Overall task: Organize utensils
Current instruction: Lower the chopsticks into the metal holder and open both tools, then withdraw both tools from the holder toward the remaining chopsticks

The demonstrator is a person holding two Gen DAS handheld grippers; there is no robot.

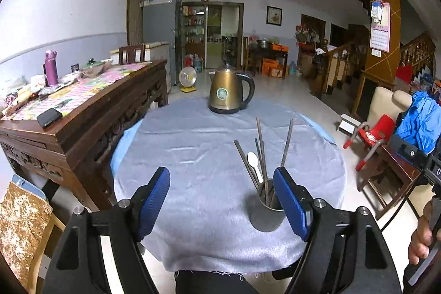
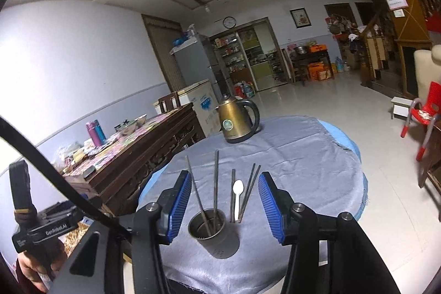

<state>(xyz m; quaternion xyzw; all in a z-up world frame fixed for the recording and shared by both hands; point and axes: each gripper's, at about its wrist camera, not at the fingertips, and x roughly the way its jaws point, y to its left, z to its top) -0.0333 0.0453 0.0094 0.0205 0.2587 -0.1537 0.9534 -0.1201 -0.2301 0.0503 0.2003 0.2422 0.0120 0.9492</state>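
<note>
A large living room with a tiled floor, a beamed ceiling and a wall clock stretches behind a round desk [image 1: 193, 145] covered by a grey-blue cloth. On the far side of the desk stands a bronze kettle [image 1: 230, 91]. To the left, a dark carved sideboard [image 1: 91, 126] carries a patterned cloth, a purple bottle [image 1: 50, 68] and assorted clutter; to the right stands a red child's chair [image 1: 372, 134].

The metal cup [image 2: 213, 234] sits on the cloth near the front edge of the desk. In the right wrist view it stands between the fingers of the right gripper [image 2: 224, 207], closer to the left one and a little nearer than the tips, with clear cloth on both sides. The right gripper's fingers are spread apart and touch nothing. Two chopsticks [image 2: 205, 189] lean out of the cup; it cannot be told whether the other sticks and the white spoon [image 2: 237, 197], just to the right of them, are in the cup or behind it.

In the left wrist view the cup [image 1: 267, 207] is just inside the right finger [image 1: 290, 204] of the left gripper [image 1: 220, 197], partly hidden by it. The left gripper's fingers are wide apart and empty, with bare cloth between them.

A hand [image 2: 35, 261] holding the left gripper's handle shows at the lower left of the right wrist view.
</note>
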